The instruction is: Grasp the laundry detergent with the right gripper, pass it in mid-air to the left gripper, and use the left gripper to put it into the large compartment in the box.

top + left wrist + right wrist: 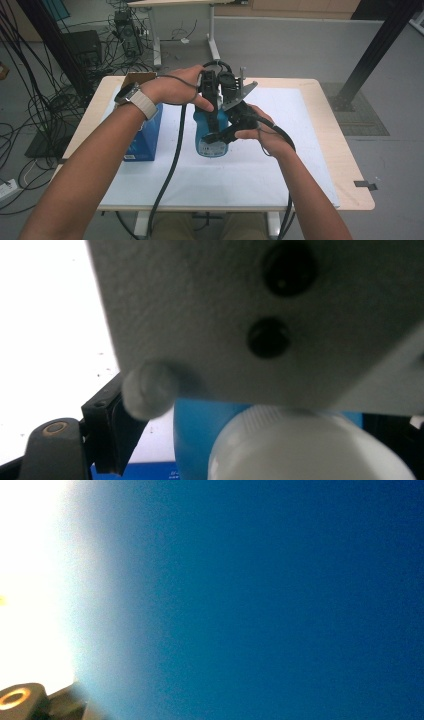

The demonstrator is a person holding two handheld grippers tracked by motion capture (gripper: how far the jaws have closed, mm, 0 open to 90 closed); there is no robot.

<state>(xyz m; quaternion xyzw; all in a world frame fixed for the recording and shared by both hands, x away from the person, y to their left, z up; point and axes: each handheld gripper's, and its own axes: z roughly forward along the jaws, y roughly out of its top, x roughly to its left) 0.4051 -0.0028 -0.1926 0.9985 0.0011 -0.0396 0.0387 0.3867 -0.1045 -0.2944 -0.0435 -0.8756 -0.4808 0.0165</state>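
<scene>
A: While the right gripper comes in from the near right, why does it sit so low on the bottle?

B: Its jaws are clenched on the blue body, grasping it from the side. That looks meant to keep the bottle from turning or tipping. The right gripper view is blue from edge to edge, so the body lies right against that camera.

A: And where does the bottle stand?

B: Upright at the middle of the table, on the white mat, between the two hands.

A: Then the left gripper, just beyond?

B: It points down over the top. In the left gripper view the white cap sits below, with one black jaw off to its left and apart from it. So the jaws look released, astride the cap and not yet pressing. It seems placed to take the cap while the other holds the body.

A: The grey slab above the cap?

B: The right gripper's plate, close because the two crowd together.

A: Anything else?

B: A blue box at the left, apart from the bottle.
</scene>
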